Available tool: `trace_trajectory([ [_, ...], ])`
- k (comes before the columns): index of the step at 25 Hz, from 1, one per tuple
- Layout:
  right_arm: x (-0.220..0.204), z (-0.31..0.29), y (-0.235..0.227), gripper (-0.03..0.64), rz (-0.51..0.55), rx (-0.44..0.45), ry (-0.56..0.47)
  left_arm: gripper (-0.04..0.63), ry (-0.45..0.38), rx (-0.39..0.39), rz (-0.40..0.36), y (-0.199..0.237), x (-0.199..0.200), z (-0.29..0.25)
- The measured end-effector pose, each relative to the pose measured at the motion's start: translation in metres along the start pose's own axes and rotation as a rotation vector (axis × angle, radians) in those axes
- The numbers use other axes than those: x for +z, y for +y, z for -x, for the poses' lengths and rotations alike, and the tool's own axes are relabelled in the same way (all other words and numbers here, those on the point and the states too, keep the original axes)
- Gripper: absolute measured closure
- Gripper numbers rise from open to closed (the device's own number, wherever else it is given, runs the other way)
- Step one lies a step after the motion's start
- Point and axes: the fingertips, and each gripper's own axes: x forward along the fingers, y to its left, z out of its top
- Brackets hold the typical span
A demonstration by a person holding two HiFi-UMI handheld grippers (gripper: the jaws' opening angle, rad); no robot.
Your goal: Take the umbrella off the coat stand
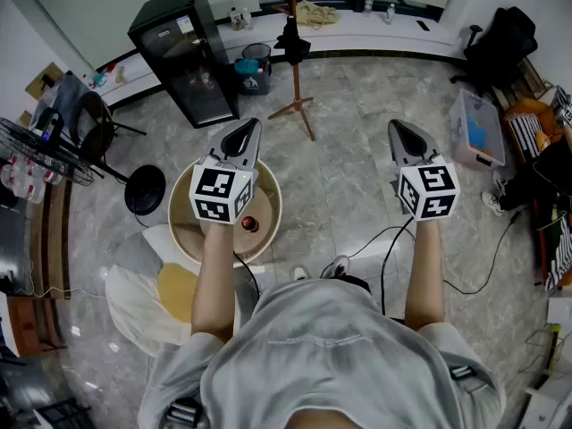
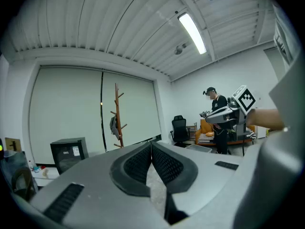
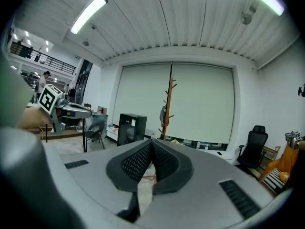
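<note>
Umbrella: dark, folded, compact bundle hanging on wooden coat stand, partway down pole. Sits at 12 o'clock in head view, well apart from both grippers. In gripper views it looks grey-black and slim, at 9 o'clock side of pole. Left gripper: jaws pressed together, nothing between. Right gripper: same, empty. Black cabinet at 9 o'clock of stand.
</note>
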Motion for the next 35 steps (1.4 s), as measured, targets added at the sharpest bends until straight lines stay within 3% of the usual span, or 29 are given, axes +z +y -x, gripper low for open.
trace_trajectory([
  [10, -0.026, -0.014, 0.012, 0.595, -0.025, -0.017, 0.053, 0.578, 0.060, -0.043, 0.032, 0.019, -0.034, -0.027],
  [17, -0.041, -0.046, -0.012, 0.595, -0.115, -0.026, 0.035, 0.578, 0.101, -0.081, 0.027, 0.026, -0.053, -0.079],
  [25, -0.061, -0.127, -0.076, 0.595, -0.150, -0.036, 0.048, 0.577, 0.137, -0.098, 0.014, 0.055, -0.068, -0.193],
  [35, -0.064, -0.258, -0.166, 0.595, -0.199, -0.009, 0.078, 0.577, 0.244, -0.023, 0.050, 0.131, -0.097, -0.365],
])
